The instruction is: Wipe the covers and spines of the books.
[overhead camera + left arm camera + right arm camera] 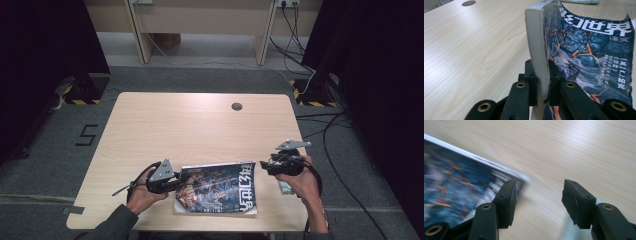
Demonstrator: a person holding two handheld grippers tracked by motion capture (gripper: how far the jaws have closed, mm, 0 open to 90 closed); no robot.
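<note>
Magazine (pixel 217 187) sits at the near edge of the counter (pixel 200 125), between the two hands, dark lava-pattern cover facing up with white title characters along its right end. Left gripper (pixel 176 181) has its jaws clamped on the magazine's left edge; in the left gripper view (pixel 541 82) the pads squeeze the full page block, and that edge stands raised and curled off the counter, cover bowing away to the right. So the grab on that side looks done. Right gripper (pixel 266 166) hangs just off the magazine's right end, jaws apart, nothing between them; in the right gripper view (pixel 537 200) one jaw overlaps the magazine's corner (pixel 522 178) in the picture but there's bare counter in the gap, and the frame is motion-blurred. Can't tell whether that jaw touches the cover. My read: the magazine is secured one-handed on the left, the right side is free, so whatever follows (lift, flip, open or reposition) is not yet visible as done; the magazine is closed as far as I can see and most of it lies flat on the counter. A pale flat item lies on the counter beyond the magazine in the left gripper view (pixel 580 1); too cropped to identify. The grommet hole (pixel 237 106) far behind the magazine is irrelevant.
</note>
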